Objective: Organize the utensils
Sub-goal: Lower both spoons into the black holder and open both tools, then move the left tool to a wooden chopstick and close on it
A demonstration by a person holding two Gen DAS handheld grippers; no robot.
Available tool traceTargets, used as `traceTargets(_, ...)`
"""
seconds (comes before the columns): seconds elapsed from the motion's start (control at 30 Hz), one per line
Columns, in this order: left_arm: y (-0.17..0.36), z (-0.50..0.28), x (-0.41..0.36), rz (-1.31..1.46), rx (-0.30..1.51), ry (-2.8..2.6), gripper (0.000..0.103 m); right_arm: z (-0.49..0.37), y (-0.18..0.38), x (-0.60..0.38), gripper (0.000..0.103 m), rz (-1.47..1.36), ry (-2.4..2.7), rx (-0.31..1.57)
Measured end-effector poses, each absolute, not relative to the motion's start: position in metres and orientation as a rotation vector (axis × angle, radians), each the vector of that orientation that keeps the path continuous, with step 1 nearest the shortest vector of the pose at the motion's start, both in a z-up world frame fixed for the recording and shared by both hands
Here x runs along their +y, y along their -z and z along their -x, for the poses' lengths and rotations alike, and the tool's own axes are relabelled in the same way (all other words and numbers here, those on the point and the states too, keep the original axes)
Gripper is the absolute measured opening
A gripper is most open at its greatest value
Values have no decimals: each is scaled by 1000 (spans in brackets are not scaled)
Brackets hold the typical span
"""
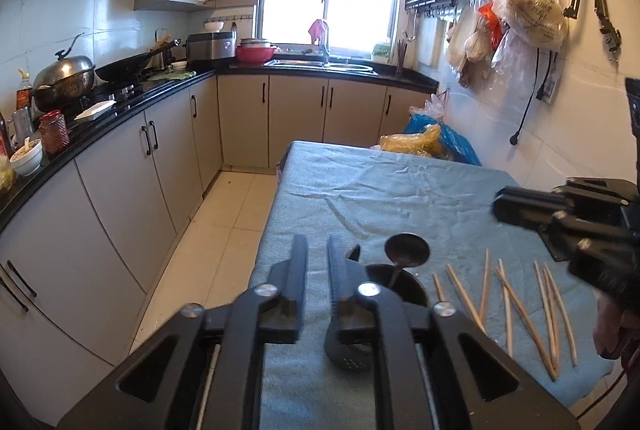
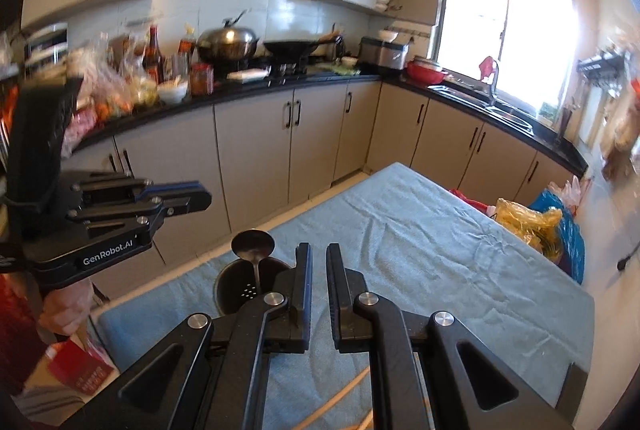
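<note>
Standing in the holder (image 1: pixel 400 284) near the table's front edge is a ladle (image 1: pixel 407 249), bowl up (likely the first utensil sorted), while the chopsticks (image 1: pixel 516 306) are lying scattered on the blue cloth (image 1: pixel 380 186) just to its right, presumably waiting to join it. Both the left gripper (image 1: pixel 318 250) and right gripper (image 2: pixel 319 258) are hovering above the cloth, jaws parted only slightly and gripping nothing, the right one sitting over some chopsticks.
</note>
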State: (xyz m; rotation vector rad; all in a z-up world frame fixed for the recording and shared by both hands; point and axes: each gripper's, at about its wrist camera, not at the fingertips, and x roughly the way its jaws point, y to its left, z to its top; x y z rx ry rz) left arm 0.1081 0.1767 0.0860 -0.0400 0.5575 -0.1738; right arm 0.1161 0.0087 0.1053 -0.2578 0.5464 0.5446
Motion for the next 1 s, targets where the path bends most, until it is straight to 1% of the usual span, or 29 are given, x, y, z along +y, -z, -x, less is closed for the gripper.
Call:
traceTargets(0.03, -87, -101, 175, 41, 547, 172, 23, -109, -108, 0, 8, 231, -536, 535)
traceTargets(0.07, -89, -92, 171, 39, 534, 179, 27, -103, -110, -7, 8, 209, -533, 528)
traceTargets(0.17, -90, -74, 159, 32, 523, 197, 27, -83, -114, -34, 10, 136, -513, 505)
traceTargets(0.3, -88, -53, 139, 56, 530, 254, 30, -57, -112, -79, 28, 26, -449, 485)
traceTargets(0.37, -83, -46, 129, 62, 541, 284, 35, -43, -108, -99, 36, -6, -405, 476)
traceTargets(0.43, -76, -39, 113, 41, 561, 300, 38, -26, -100, -120, 49, -22, -345, 474)
traceTargets(0.47, -72, -36, 106, 38, 573, 309, 40, -20, -96, -128, 53, -26, -317, 475)
traceTargets(0.53, -63, -30, 88, 30, 611, 339, 45, -4, -86, -151, 64, -53, -253, 483)
traceTargets(0.57, -58, -28, 79, 21, 624, 348, 49, 1, -82, -162, 66, -70, -232, 490)
traceTargets(0.6, -53, -25, 69, 6, 636, 349, 51, 7, -76, -175, 69, -90, -198, 502)
traceTargets(0.7, -44, -24, 52, -14, 673, 355, 57, 20, -63, -213, 71, -130, -92, 542)
traceTargets(0.77, -37, -24, 38, -17, 708, 368, 67, 25, -56, -237, 71, -161, -30, 566)
traceTargets(0.83, -32, -24, 30, -9, 735, 370, 74, 28, -48, -257, 71, -188, 27, 596)
traceTargets(1.0, -20, -20, 9, -55, 783, 363, 75, 33, -26, -277, 71, -213, 38, 655)
